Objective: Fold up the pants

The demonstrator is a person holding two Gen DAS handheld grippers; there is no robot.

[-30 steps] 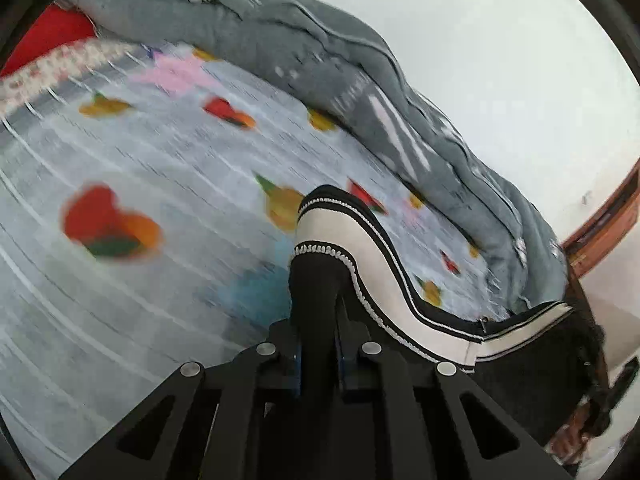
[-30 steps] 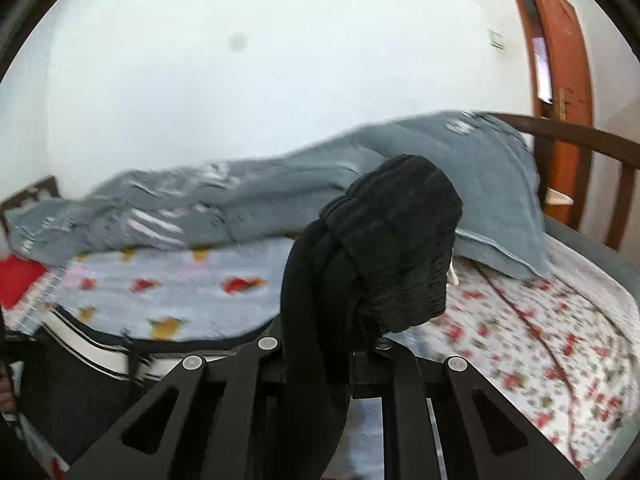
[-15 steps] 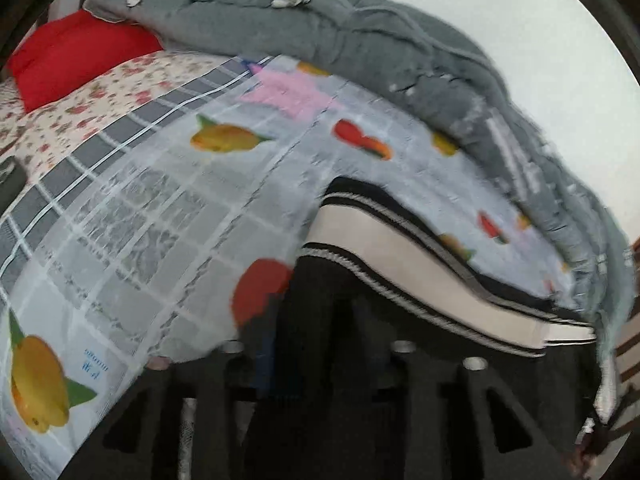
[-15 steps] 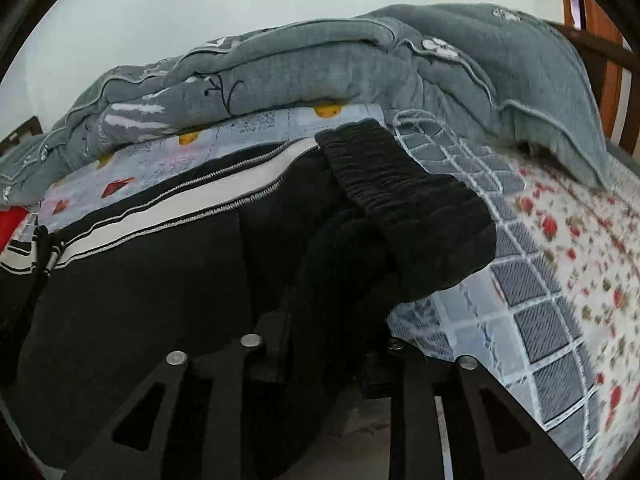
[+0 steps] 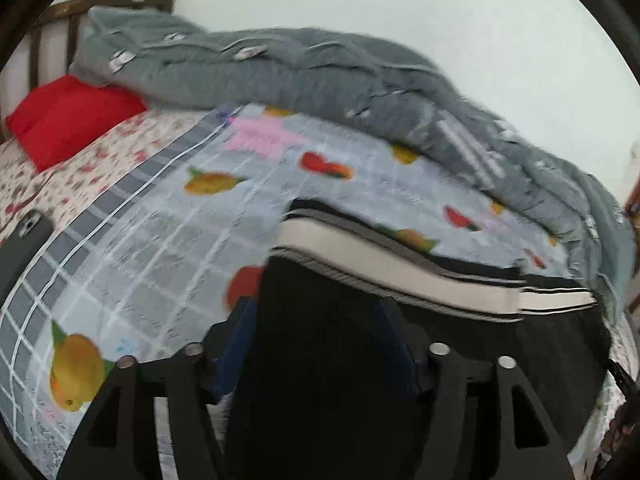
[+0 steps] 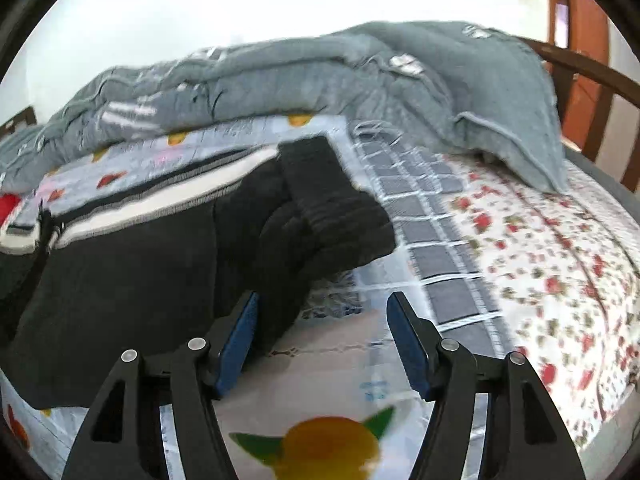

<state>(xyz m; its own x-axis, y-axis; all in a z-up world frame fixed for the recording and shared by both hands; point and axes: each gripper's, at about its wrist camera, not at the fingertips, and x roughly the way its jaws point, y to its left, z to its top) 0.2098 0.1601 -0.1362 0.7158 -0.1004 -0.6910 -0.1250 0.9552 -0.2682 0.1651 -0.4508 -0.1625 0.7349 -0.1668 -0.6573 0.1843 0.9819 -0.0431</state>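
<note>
The left gripper (image 5: 320,320) enters from six o'clock, its jaws opening with dark cloth of the black pants with a cream side stripe (image 5: 500,344) between them. The pants run toward three o'clock across the grey checked bedsheet printed with fruit (image 5: 160,248). A rumpled grey quilt (image 5: 320,68) lies from eleven to three o'clock, and a red pillow (image 5: 68,120) sits at ten o'clock.

Bed (image 5: 132,224): black pants (image 6: 132,268); grey quilt (image 5: 320,76); red pillow (image 5: 68,120); phone (image 5: 22,244).
</note>
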